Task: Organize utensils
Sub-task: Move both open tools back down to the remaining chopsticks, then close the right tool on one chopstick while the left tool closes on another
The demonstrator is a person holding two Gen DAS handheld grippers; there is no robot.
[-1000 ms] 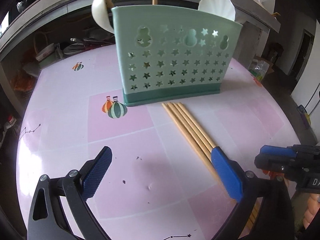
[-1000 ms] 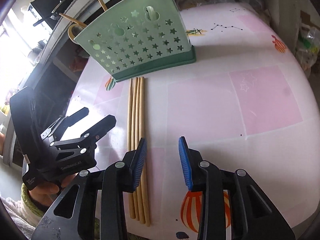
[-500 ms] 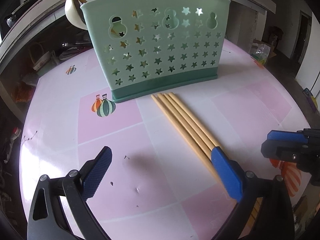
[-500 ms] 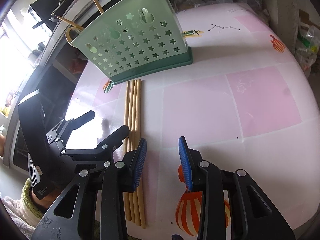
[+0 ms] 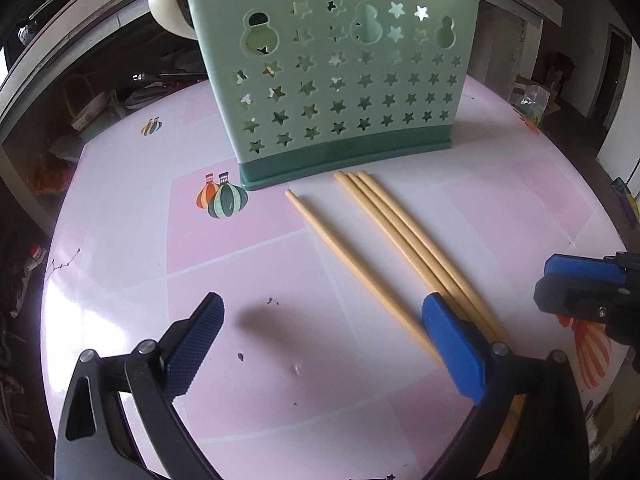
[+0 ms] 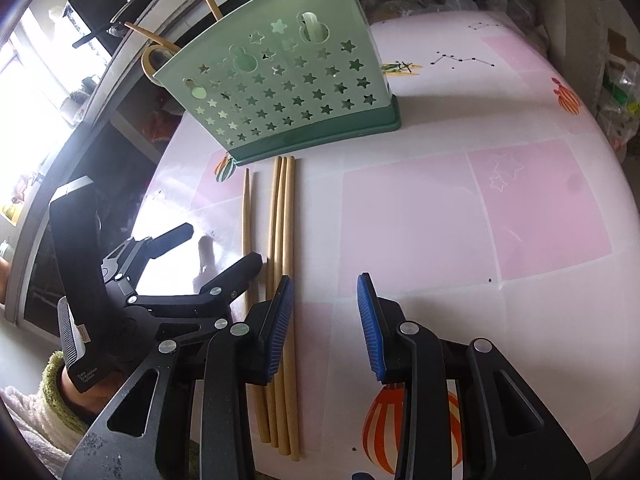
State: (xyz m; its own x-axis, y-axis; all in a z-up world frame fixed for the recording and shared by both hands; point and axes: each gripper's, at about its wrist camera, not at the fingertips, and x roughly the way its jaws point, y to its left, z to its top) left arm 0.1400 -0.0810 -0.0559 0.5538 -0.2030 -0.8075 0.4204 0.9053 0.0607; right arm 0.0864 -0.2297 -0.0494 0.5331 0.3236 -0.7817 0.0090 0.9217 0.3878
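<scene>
— How's the left gripper [image 5: 320,340]?

— Tilted down at the table, jaws spread wide, nothing between the blue pads [image 5: 194,334]. A hand [image 6: 70,390] in a fuzzy sleeve holds it.

— And the right gripper [image 6: 326,320]?

— Just beside it, also angled down, jaws partly apart with nothing between them.

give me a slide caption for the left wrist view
Open left gripper over four chopsticks lying before a green star-cut utensil holder, one stick apart.

Both wrist views look steeply down, close over the pink tabletop [image 5: 120,208], from left and right; both share the green utensil holder [image 5: 340,80] and chopsticks [image 6: 286,216].
</scene>
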